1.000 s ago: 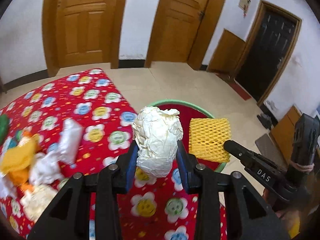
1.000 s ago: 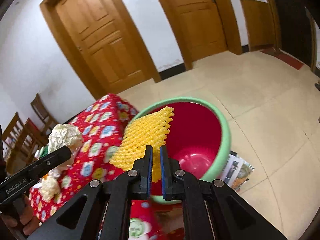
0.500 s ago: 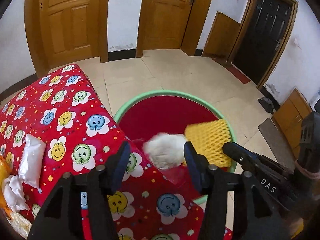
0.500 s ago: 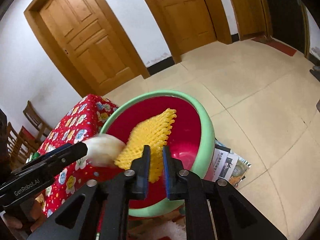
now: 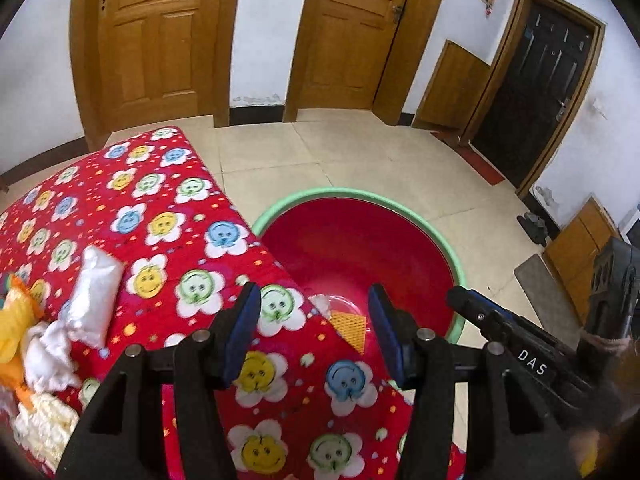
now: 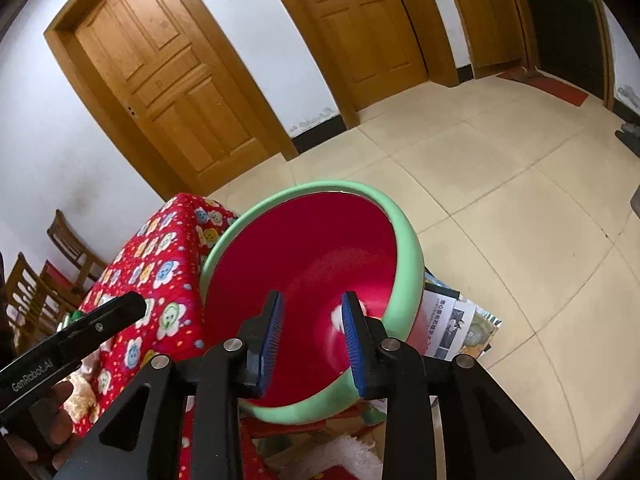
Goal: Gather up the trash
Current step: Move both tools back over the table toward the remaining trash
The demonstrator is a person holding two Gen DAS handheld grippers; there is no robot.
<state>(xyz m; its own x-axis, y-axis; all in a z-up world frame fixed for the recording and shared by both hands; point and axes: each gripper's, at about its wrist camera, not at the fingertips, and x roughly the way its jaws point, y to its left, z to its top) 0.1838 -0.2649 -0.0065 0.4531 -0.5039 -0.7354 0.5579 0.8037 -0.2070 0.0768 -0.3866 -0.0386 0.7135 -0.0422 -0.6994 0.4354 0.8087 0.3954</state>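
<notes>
Both the left gripper (image 5: 314, 322) and right gripper (image 6: 312, 330) gape wide and empty above the red basin (image 5: 460, 268), which holds yellow netting (image 5: 350, 326) and white paper (image 5: 326, 304), while further trash (image 5: 94, 300) awaits collection on the tablecloth (image 5: 168, 200).

A red smiley-flower tablecloth (image 5: 168, 216) carries crumpled white wrappers (image 5: 94, 292) at its left.

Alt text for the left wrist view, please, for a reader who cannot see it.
The left gripper hangs open and empty over the edge of a table with a red smiley-flower cloth, above a red basin with a green rim holding a yellow foam net and white paper. More crumpled trash lies on the cloth at left.
</notes>
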